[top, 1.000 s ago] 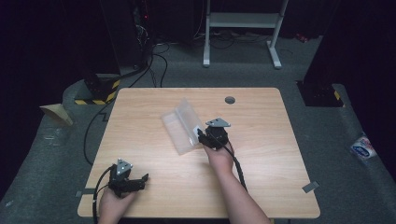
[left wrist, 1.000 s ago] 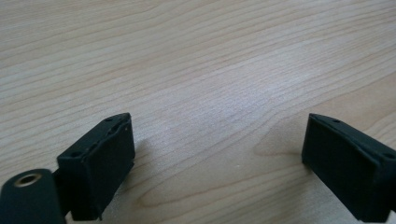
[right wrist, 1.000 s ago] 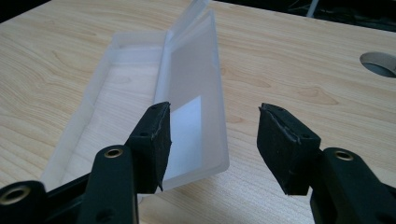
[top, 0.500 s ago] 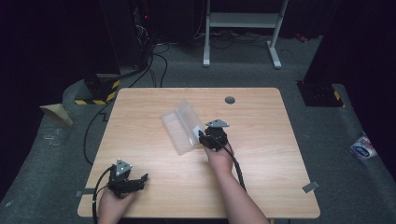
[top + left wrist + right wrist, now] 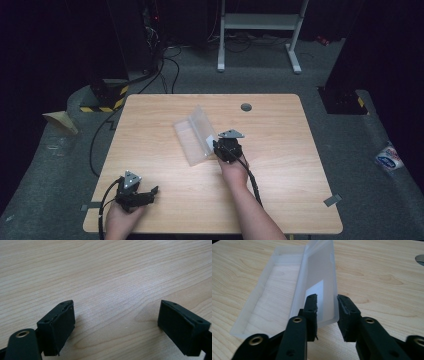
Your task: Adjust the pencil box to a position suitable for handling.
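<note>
The right tool (image 5: 327,312) still pinches the clear case's (image 5: 192,134) raised lid mid-tabletop (image 5: 300,170); the left tool (image 5: 116,322) stays wide open near the front-left corner, unchanged.

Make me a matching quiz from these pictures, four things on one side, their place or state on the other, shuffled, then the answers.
Things:
1. left gripper
2. right gripper
3. clear box
4. round hole

Places or states:
A. open, lid raised, mid table
B. jaws wide apart above bare wood, near front edge
C. in the tabletop, toward the far edge
D. jaws on either side of the lid's edge

Pairs: 1-B, 2-D, 3-A, 4-C
</note>
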`<control>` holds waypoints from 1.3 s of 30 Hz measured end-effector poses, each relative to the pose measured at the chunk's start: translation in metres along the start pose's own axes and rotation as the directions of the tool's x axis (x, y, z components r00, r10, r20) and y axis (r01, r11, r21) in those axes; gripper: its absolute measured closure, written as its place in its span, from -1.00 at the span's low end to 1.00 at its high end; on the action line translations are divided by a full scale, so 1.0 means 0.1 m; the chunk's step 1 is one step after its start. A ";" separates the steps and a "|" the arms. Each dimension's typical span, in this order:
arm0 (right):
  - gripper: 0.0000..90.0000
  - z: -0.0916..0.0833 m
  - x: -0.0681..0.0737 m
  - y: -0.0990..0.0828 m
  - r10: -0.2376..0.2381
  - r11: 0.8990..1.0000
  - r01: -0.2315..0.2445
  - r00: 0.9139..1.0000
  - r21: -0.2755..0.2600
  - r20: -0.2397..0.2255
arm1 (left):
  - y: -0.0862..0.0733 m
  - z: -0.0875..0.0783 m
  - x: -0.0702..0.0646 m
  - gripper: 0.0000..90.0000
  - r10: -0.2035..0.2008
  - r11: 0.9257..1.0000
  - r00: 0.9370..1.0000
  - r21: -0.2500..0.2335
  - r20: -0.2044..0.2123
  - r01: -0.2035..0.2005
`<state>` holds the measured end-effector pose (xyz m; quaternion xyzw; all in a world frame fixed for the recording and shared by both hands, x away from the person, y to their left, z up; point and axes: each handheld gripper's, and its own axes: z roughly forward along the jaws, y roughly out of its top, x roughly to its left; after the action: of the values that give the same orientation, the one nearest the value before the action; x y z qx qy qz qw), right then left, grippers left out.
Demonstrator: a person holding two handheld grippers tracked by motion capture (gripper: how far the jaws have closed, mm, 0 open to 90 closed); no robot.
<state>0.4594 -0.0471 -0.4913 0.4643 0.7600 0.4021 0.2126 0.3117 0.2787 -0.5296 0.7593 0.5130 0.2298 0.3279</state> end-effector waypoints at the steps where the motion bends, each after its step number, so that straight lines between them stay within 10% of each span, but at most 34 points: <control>1: 0.58 0.00 0.00 0.00 0.001 1.000 -0.001 1.000 -0.002 -0.002 | 0.00 0.00 0.00 -0.68 0.000 1.000 1.000 0.000 0.000 0.000; 39: 0.90 -0.47 -0.31 -0.19 -0.033 0.998 0.034 0.999 -0.059 0.016 | 0.00 0.00 0.00 -0.66 -0.012 1.000 1.000 -0.007 0.000 0.012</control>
<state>0.4313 -0.0982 -0.4810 0.4480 0.7538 0.4172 0.2387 0.3116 0.2792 -0.5299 0.7551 0.5168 0.2295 0.3318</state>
